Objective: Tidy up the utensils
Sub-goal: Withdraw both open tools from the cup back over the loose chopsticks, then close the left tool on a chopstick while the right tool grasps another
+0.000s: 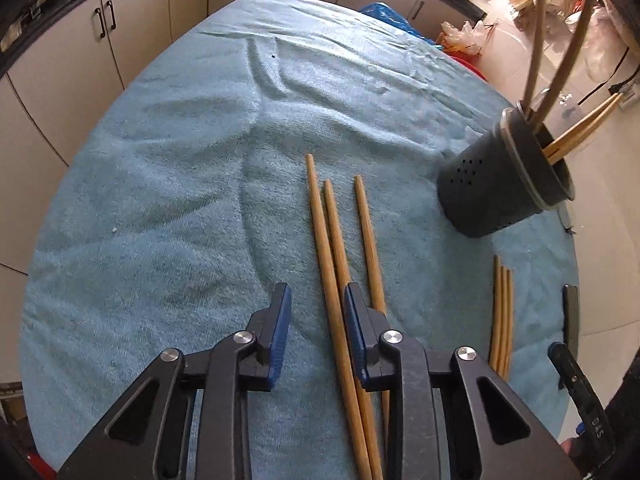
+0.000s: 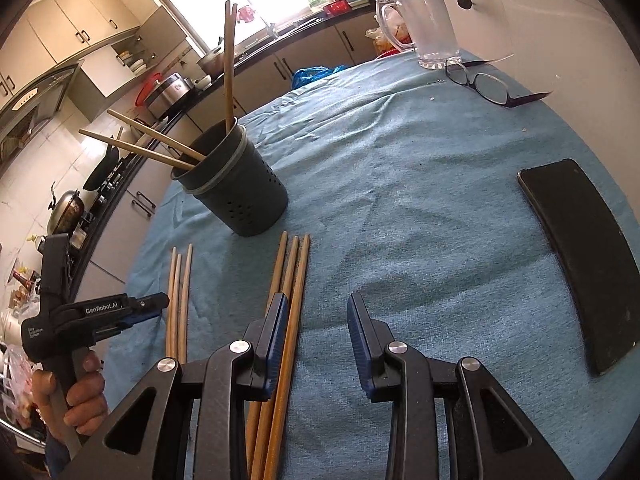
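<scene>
Brown chopsticks (image 1: 340,280): three are laid on the blue cloth (image 1: 160,200) of the desk; two are seen between the left fingers, one beside them.
Left gripper (image 1: 316,312): its fingers (image 1: 280,320) are held open, and nothing is gripped.
Right gripper (image 2: 316,320): its fingers (image 2: 276,320) are held wide open and empty; the brown chopsticks are passed under the left one.
Pale chopsticks (image 2: 180,300): three are laid beside the brown ones.
Holder (image 2: 236,184): stood upright beyond both sets, with chopsticks inside.

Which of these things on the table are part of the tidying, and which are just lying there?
Part of the job: loose chopsticks, thinner chopsticks, holder with chopsticks already in it.

Just lying about: glasses, phone, jug, blue bag.
</scene>
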A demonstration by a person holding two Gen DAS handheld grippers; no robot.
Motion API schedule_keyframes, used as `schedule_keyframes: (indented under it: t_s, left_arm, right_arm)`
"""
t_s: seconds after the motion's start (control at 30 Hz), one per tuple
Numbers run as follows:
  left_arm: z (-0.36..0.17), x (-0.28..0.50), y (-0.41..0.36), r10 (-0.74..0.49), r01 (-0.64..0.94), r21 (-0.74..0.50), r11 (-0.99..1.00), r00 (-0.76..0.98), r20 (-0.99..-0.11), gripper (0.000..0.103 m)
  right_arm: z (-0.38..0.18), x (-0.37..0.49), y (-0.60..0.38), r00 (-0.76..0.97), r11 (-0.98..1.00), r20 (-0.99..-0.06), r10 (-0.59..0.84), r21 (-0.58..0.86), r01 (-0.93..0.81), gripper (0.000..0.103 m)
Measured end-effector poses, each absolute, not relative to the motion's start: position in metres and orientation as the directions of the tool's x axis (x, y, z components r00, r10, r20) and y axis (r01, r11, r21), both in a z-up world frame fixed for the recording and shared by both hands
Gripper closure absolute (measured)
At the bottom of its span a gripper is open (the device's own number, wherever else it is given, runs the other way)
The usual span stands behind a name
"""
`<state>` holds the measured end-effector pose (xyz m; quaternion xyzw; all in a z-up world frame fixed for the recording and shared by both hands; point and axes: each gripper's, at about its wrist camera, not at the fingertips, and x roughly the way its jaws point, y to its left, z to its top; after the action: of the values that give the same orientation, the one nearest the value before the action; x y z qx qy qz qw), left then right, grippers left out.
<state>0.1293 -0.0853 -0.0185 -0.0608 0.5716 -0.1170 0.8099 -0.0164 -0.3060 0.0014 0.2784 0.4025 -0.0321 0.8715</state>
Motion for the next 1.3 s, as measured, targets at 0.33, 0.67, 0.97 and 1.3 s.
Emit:
schedule_keyframes:
  t_s: [0.33,0.67,0.97,1.3]
  left_arm:
    - [-0.021,0.152,-0.089,-0.2,0.096,-0.179,0.979,0.328,-0.923,0.082]
    - [-0.02,0.131,-0.071,-0.209,0.099,-0.187,0.977,0.339,-0.917,0.094]
    - [-0.02,0.12,-0.067,-0.212,0.122,-0.18,0.976,0.349,-0.913,0.094]
    - [-0.02,0.122,-0.072,-0.198,0.127,-0.163,0.978,0.358,-0.913,0.094]
  right_arm:
    - [-0.001,-0.01,-0.304,0.66,0.844,-0.733,0.165,0.452,0.291,0.07]
    - [-0.011,0.02,-0.298,0.578,0.843,-0.79,0.207,0.443,0.304,0.073]
    - [-0.021,0.039,-0.283,0.511,0.877,-0.847,0.148,0.351,0.328,0.084]
    - [-0.018,0.056,-0.255,0.459,0.954,-0.888,0.009,0.145,0.261,0.084]
